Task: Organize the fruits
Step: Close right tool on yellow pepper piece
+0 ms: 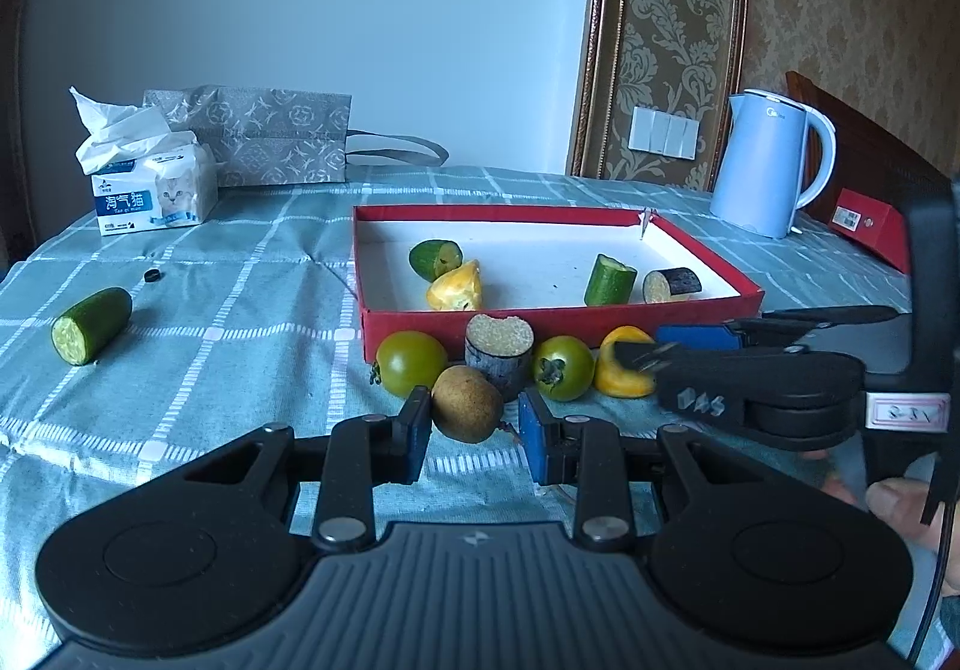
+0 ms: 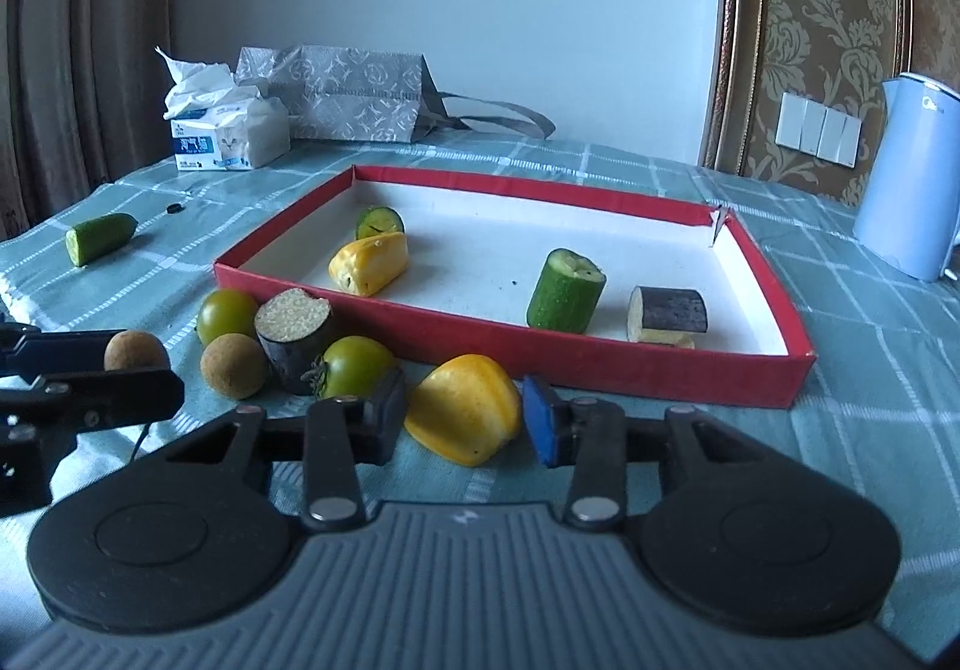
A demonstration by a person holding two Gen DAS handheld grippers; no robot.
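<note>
We found the left gripper [image 1: 475, 427] clenched on a brown kiwi [image 1: 467, 403], resting on the table [image 1: 240, 274]. The right gripper [image 2: 463, 418] had just closed on a yellow pepper piece [image 2: 463, 407], pads at both its sides, also on the table. The red tray [image 2: 600, 364] lay just ahead of both grippers, w/ cucumber, pepper & eggplant pieces inside. A 2nd kiwi [image 2: 233, 365] sat left of the right gripper.

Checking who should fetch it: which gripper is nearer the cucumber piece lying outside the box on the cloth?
Left. The left gripper sits closer to the cucumber piece; the right gripper, on the yellow pepper piece, is farther off.
</note>
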